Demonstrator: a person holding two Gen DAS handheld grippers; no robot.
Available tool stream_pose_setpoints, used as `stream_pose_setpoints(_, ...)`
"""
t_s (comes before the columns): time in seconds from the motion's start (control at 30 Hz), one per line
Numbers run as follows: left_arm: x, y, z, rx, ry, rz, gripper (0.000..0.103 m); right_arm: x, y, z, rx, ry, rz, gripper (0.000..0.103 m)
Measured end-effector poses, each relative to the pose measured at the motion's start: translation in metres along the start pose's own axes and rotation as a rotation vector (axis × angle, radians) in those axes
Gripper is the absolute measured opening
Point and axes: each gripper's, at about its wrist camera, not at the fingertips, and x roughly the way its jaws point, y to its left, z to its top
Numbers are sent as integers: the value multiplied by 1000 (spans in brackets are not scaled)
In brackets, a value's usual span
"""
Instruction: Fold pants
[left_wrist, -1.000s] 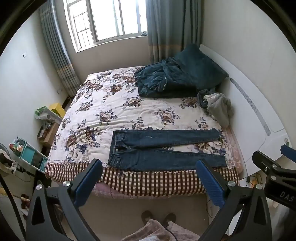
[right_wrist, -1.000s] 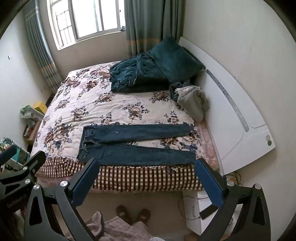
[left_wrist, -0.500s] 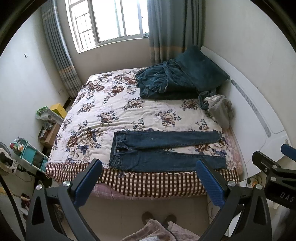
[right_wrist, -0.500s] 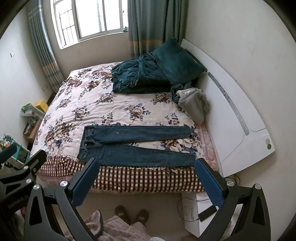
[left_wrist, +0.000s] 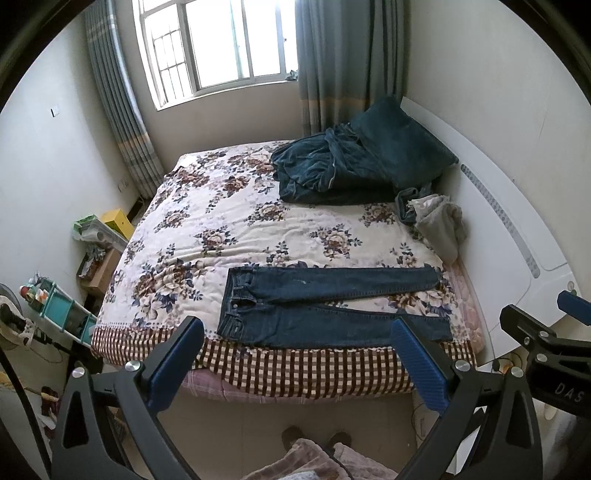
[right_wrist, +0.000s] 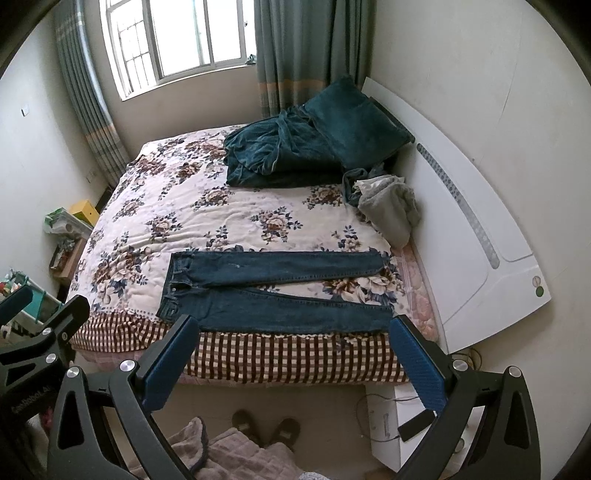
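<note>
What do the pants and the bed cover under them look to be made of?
The pants look like dark blue denim: matte, stiff-lying, with visible seams and a faded patch on the far leg. The bed cover looks like soft woven or quilted cotton with a floral print and a checked border; its rumpled wrinkles suggest this, though the fibre is uncertain.

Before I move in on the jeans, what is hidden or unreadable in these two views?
- Near-leg hem of the jeans: in the left wrist view, covered by the left hand-held gripper's finger.
- Jeans' underside and back pockets: face down on the bedspread.
- Pile of clothes by the headboard: crumpled, garment types unclear.
- Right hand-held gripper: open, nothing held.
</note>
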Motion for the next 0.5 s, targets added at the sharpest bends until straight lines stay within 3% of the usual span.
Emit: stream_pose_setpoints(0.5,-1,-6,-1,4,-13,4,103,1,-6,-5,1,-17,5,103)
